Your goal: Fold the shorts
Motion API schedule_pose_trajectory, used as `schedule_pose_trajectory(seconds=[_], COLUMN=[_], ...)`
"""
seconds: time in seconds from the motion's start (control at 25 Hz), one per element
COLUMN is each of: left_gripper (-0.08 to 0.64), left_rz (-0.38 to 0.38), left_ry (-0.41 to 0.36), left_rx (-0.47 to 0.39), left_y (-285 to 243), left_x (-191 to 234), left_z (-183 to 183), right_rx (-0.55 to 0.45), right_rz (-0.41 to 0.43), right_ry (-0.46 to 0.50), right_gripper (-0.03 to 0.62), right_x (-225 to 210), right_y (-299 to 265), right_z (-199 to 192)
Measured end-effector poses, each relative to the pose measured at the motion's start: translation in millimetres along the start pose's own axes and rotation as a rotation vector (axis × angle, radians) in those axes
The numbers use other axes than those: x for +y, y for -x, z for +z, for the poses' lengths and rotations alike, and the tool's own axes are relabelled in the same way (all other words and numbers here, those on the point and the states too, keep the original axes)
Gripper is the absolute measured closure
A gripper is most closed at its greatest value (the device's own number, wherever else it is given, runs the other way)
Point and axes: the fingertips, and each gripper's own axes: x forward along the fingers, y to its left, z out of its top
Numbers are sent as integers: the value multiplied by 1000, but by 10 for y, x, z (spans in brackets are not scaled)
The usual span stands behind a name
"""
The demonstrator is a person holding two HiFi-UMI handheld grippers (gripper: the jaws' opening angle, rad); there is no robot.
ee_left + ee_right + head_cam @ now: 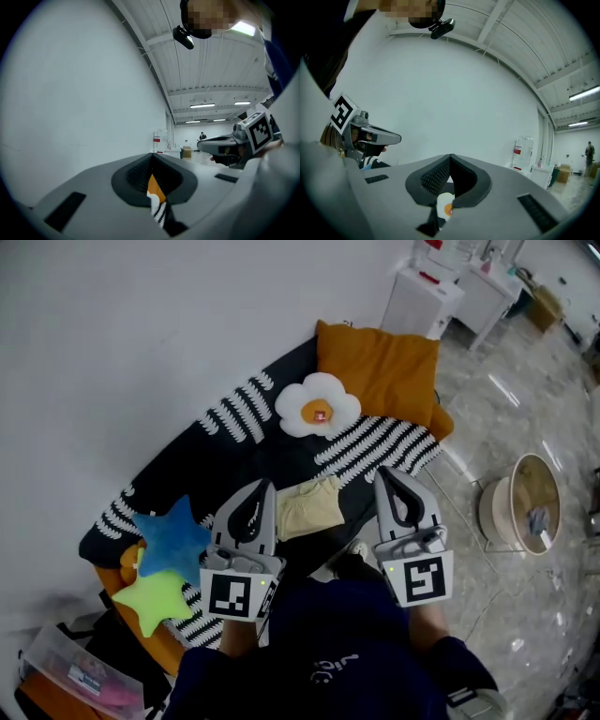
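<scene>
Both tongs are clenched on nothing right now. Our left gripper and right gripper have their tips pressed together, one on each side of the shorts and not touching them.

Biggest risk as we see it: going in with the jaws closed would just shove the fabric along the black striped cover and bunch it up, or we'd nip only the top layer.

The shorts are pale yellow, soft and rumpled, in a compact lump with uneven edges, just short of the fried-egg plush.
</scene>
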Motion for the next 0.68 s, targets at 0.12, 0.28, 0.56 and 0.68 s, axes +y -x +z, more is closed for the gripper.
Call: schedule_pose_trajectory(seconds=[0.12, 0.28, 0.56, 0.68], left_gripper=[557, 557, 557, 557], left_rz=[16, 31, 48, 57], left_ry=[12, 5, 23, 21], left_rx=[-8, -29, -44, -43], left_y=[-4, 2, 65, 98], left_x=[19, 56, 122, 162], left_z=[-17, -7, -12, -14], right_rx=[-7, -1, -4, -7], right_rz=[11, 23, 29, 31], right_ry=[34, 56, 70, 73], right_gripper=[584, 584, 584, 584], right_x=[9, 24, 72, 95], right_y=[-43, -72, -81, -94], right_z=[25, 19, 29, 51])
